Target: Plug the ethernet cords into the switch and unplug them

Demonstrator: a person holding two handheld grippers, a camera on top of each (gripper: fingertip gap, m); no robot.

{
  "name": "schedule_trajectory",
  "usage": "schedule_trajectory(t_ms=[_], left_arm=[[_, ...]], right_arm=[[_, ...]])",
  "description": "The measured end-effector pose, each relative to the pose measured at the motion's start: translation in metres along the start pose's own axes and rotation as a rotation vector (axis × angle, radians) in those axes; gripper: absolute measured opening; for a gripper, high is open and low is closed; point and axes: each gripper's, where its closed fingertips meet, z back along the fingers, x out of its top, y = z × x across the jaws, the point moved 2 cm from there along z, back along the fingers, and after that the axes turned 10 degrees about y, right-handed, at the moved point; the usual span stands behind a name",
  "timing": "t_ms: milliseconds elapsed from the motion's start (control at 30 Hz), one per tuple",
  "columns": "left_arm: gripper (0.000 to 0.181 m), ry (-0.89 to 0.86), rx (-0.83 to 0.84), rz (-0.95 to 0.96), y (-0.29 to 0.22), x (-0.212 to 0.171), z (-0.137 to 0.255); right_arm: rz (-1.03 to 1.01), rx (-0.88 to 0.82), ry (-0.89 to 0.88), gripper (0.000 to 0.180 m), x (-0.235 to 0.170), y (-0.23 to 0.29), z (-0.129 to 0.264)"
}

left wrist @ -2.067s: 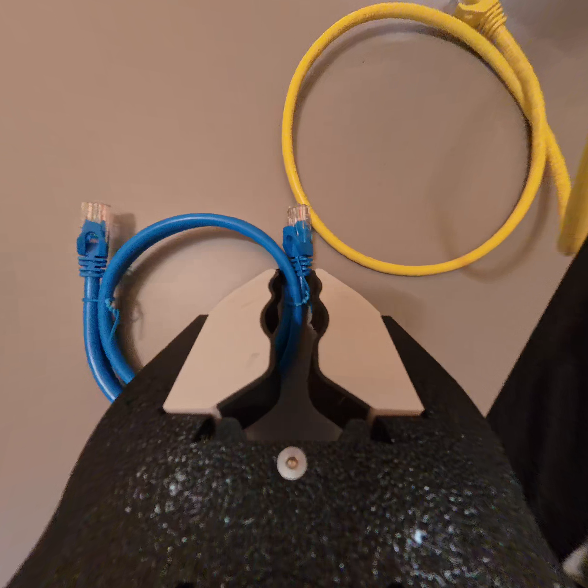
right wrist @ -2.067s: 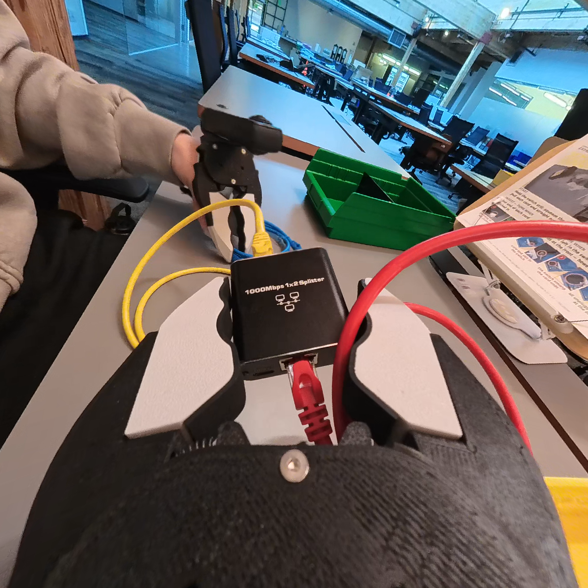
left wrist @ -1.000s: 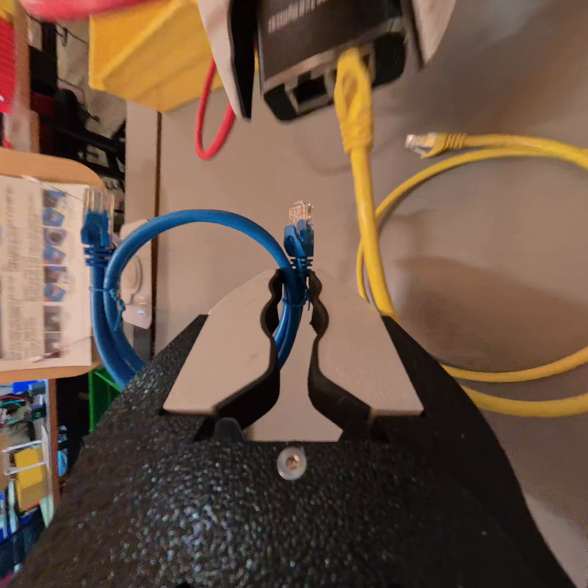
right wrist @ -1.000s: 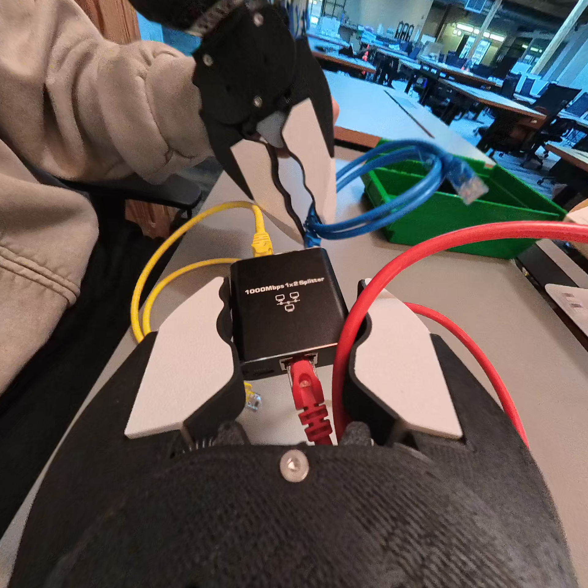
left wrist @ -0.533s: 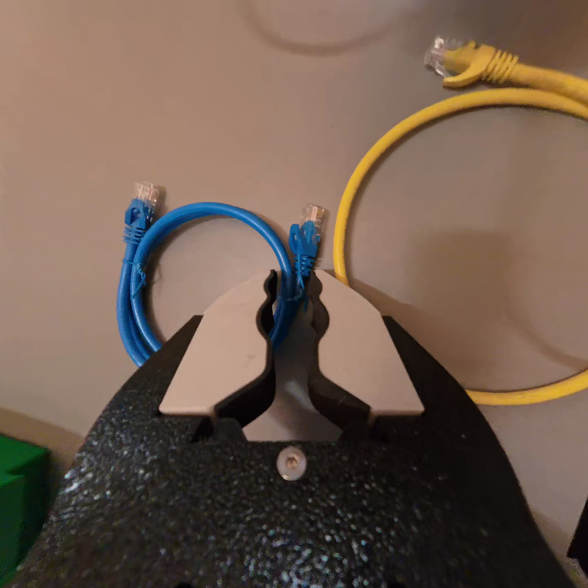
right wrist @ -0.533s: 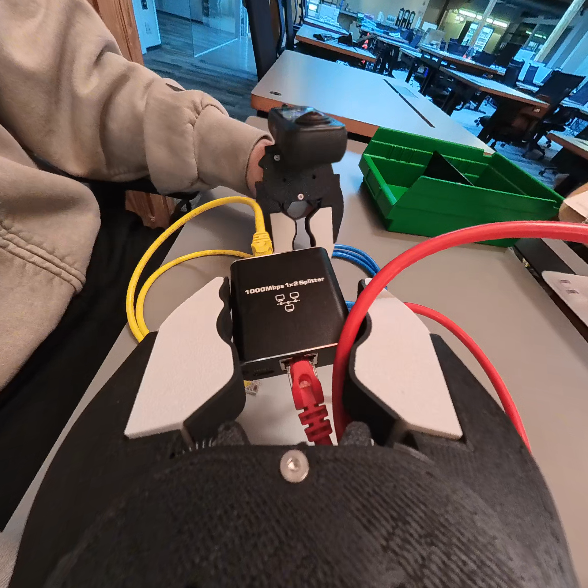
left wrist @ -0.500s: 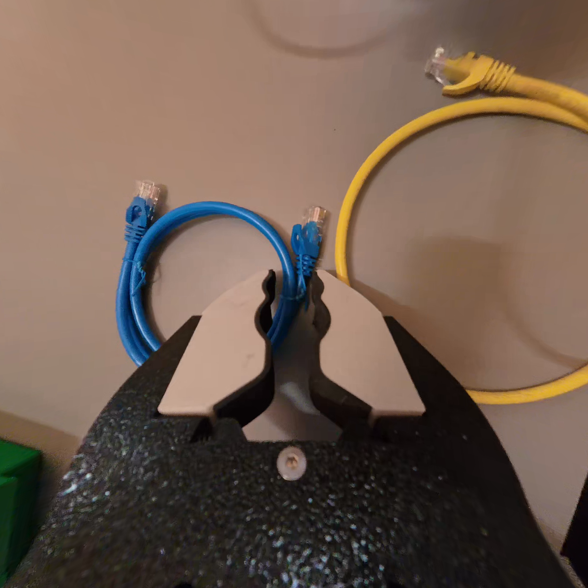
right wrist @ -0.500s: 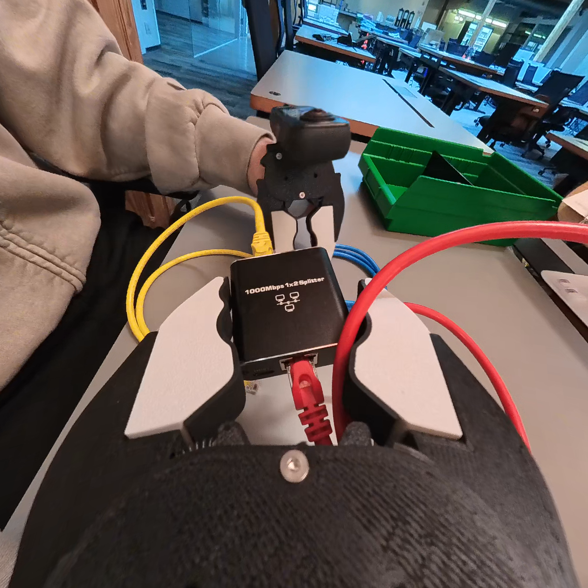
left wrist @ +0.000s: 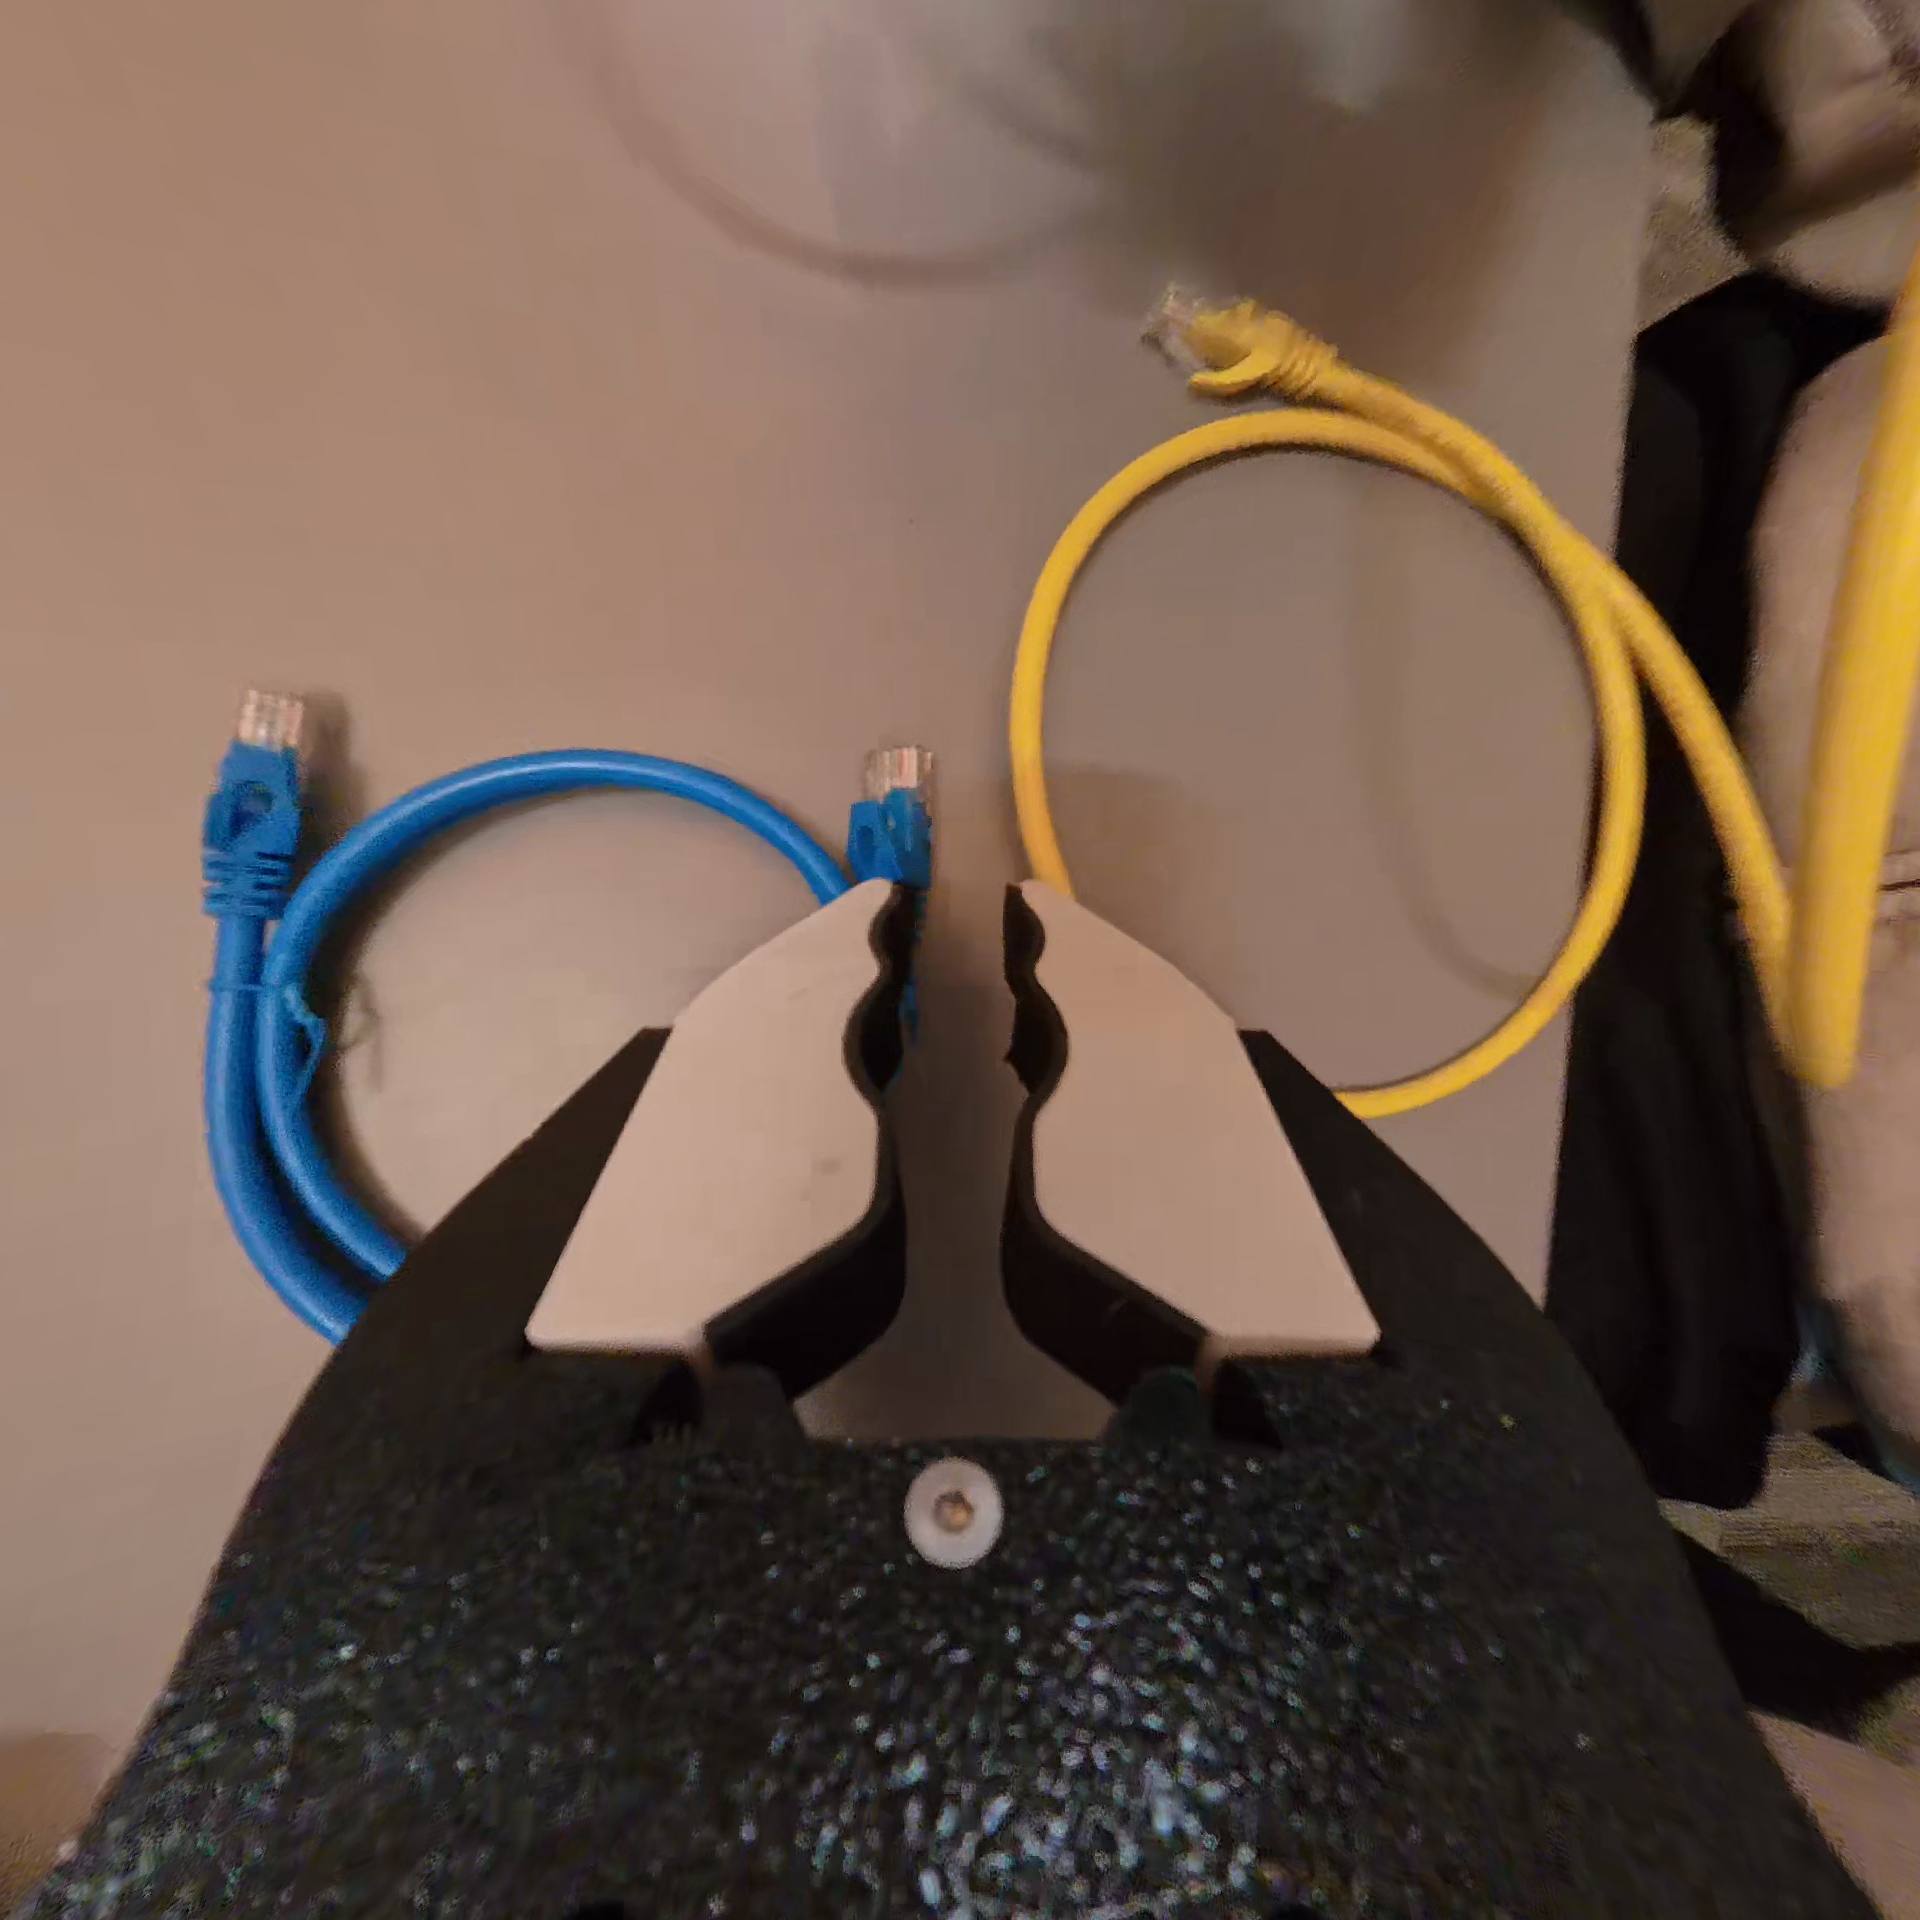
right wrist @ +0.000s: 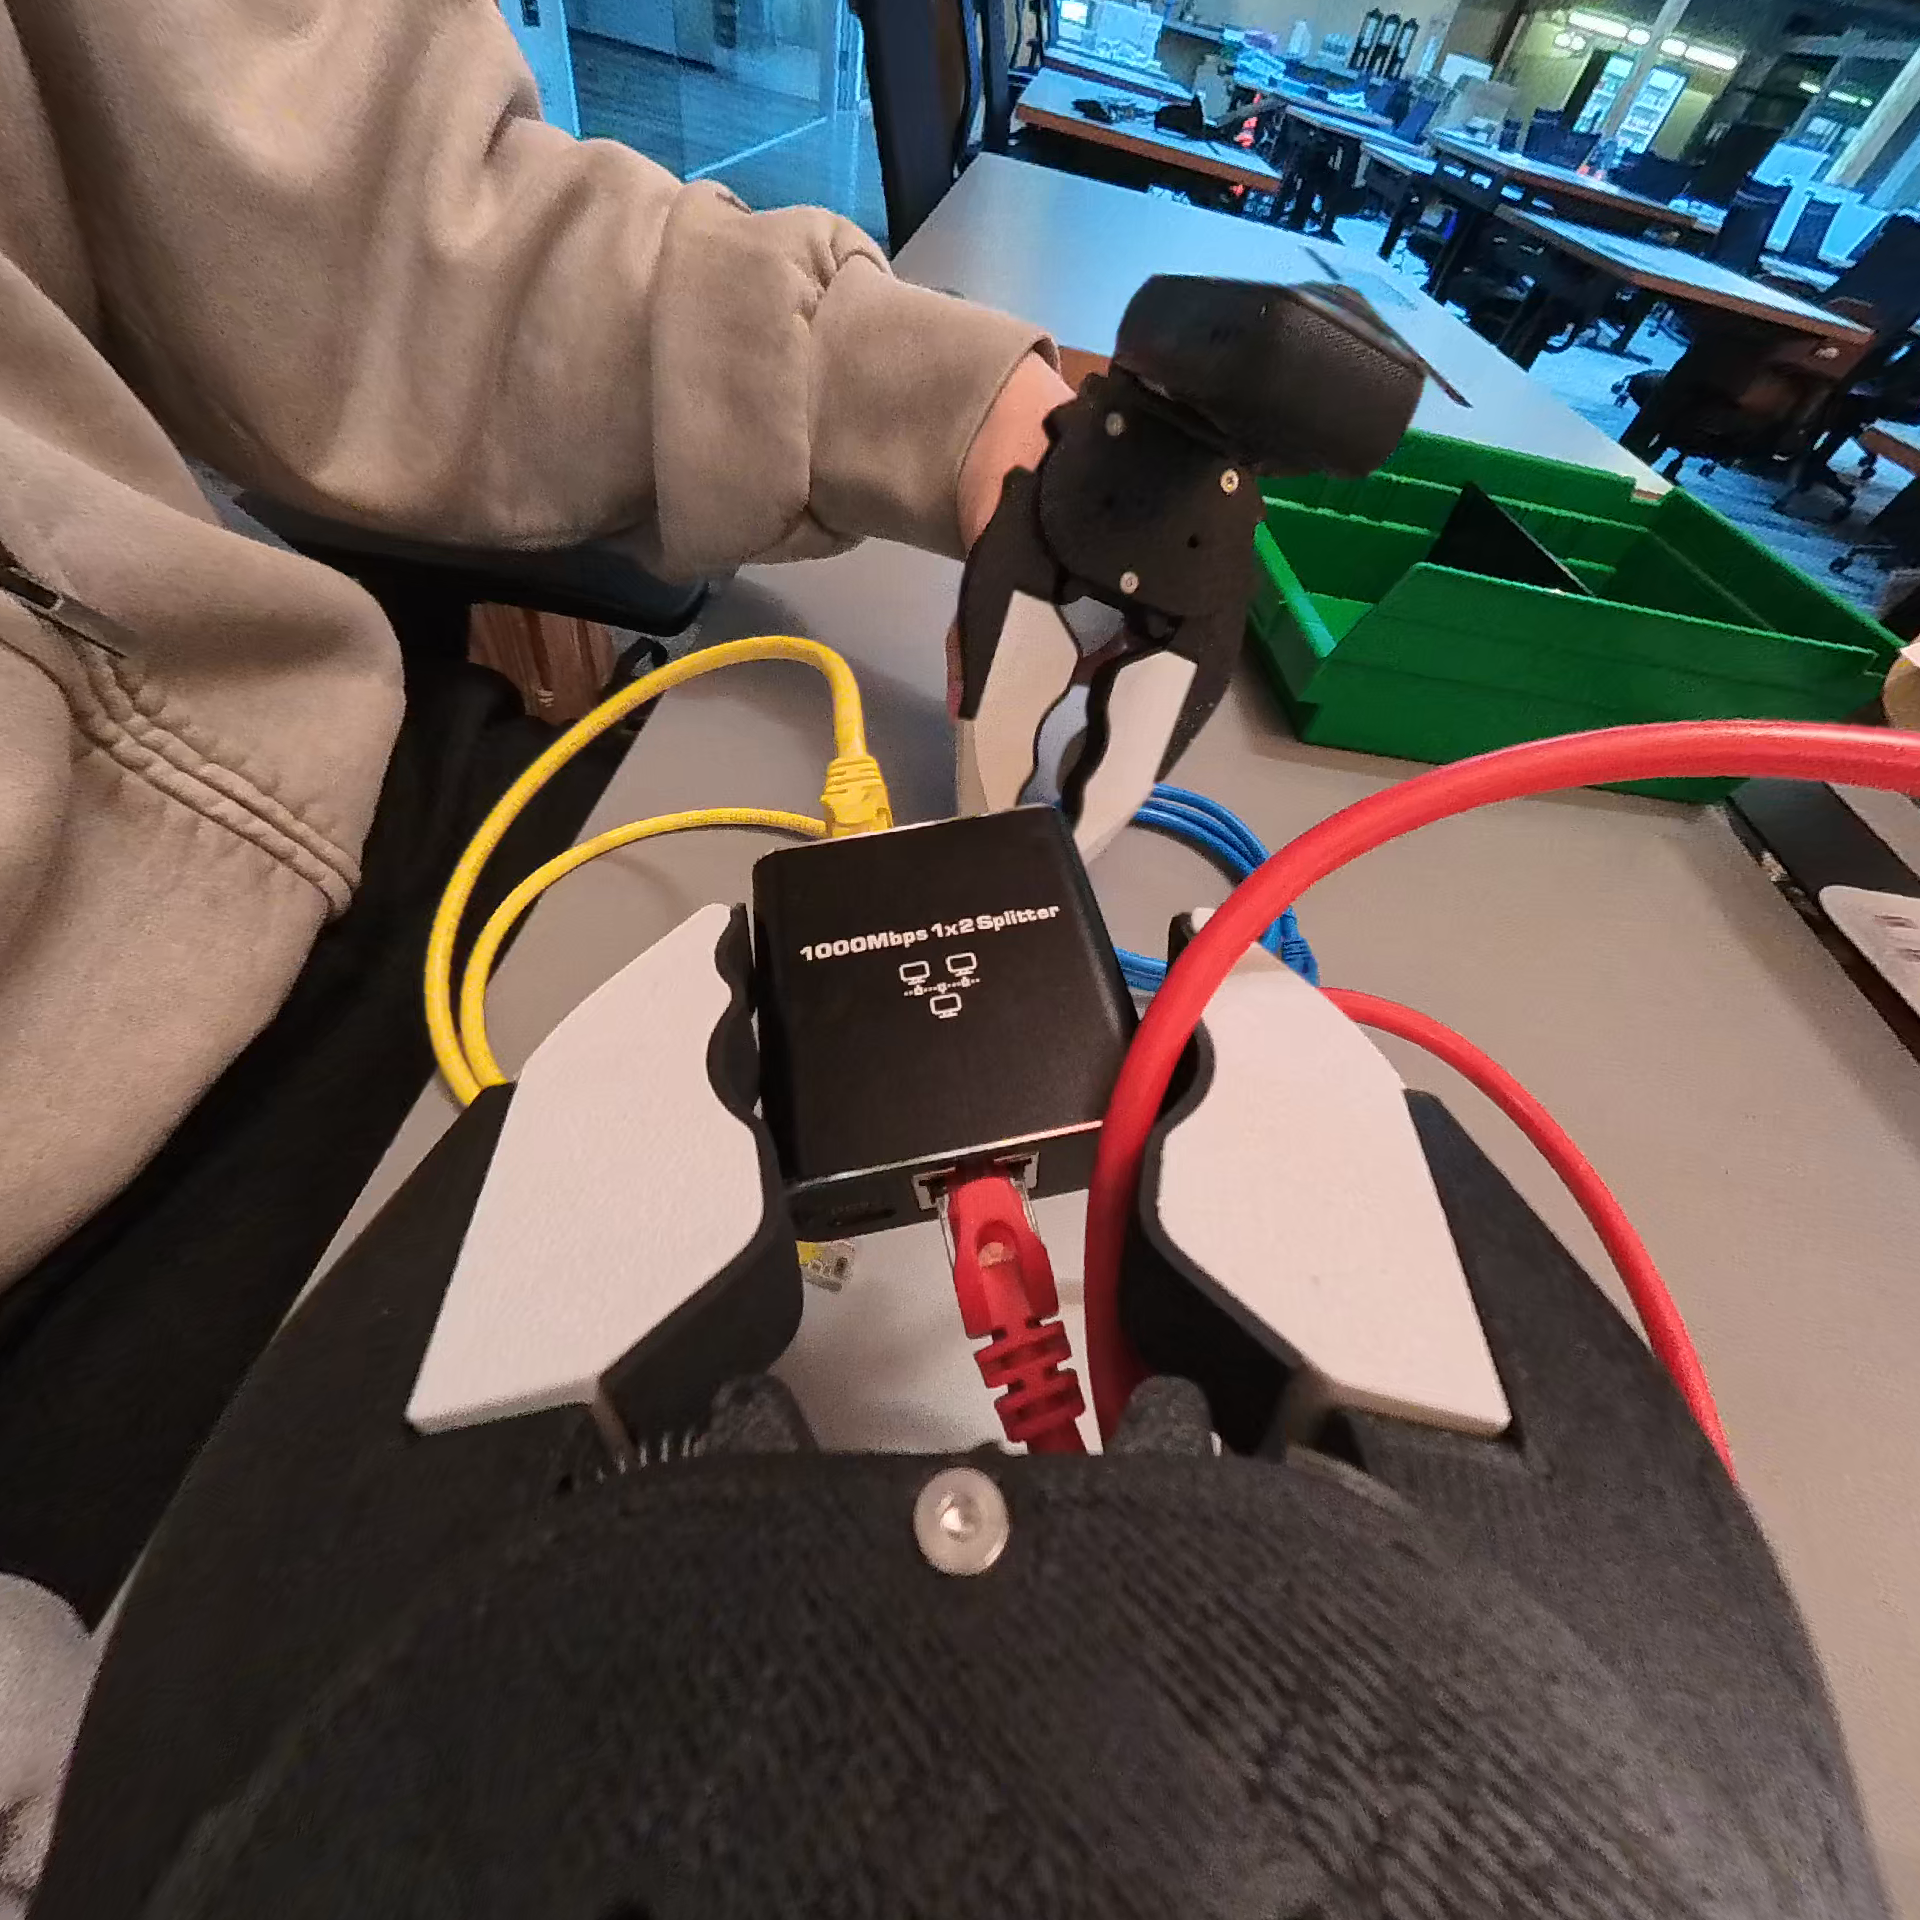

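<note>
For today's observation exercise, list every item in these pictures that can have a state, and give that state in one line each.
left gripper: open, holding nothing.
right gripper: shut on the switch.
switch: clamped between the fingers, on the table.
red cord: plugged into the switch's near port.
yellow cord: one end plugged into the far side, other end loose.
blue cord: coiled, tied, both plugs free, lying on the table.
green bin: open-topped, on the table.

I'm seeing a blue cord (left wrist: 540, 774) with clear-tipped plugs lying beside a yellow cord (left wrist: 1049, 665) on the plain grey table (left wrist: 520, 416). I'm also looking at a black switch (right wrist: 935, 997) with white markings, a red cord (right wrist: 1003, 1299) showing at its near port, between my right gripper's (right wrist: 951, 1039) pale grey fingers (right wrist: 613, 1195). A green bin (right wrist: 1538, 665) and a beige sleeve (right wrist: 520, 343) are showing behind.
</note>
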Motion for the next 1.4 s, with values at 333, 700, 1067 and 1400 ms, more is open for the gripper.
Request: schedule_trajectory(t_ms=[333, 700, 1067, 1400], left_arm=[[0.015, 0.173, 0.143, -0.048, 0.008, -0.004, -0.006], [0.024, 0.237, 0.193, 0.004, 0.016, -0.007, 0.012], [0.013, 0.293, -0.043, 0.004, 0.026, -0.024, 0.002], [0.022, 0.206, -0.19, 0.11, 0.025, -0.014, 0.001]], right_arm=[[-0.02, 0.014, 0.012, 0.077, -0.008, -0.002, -0.003], [-0.036, 0.022, 0.016, 0.076, -0.012, -0.003, -0.005], [-0.023, 0.041, 0.025, 0.076, -0.01, 0.001, -0.008], [-0.021, 0.045, 0.025, 0.076, -0.011, 0.001, -0.007]])
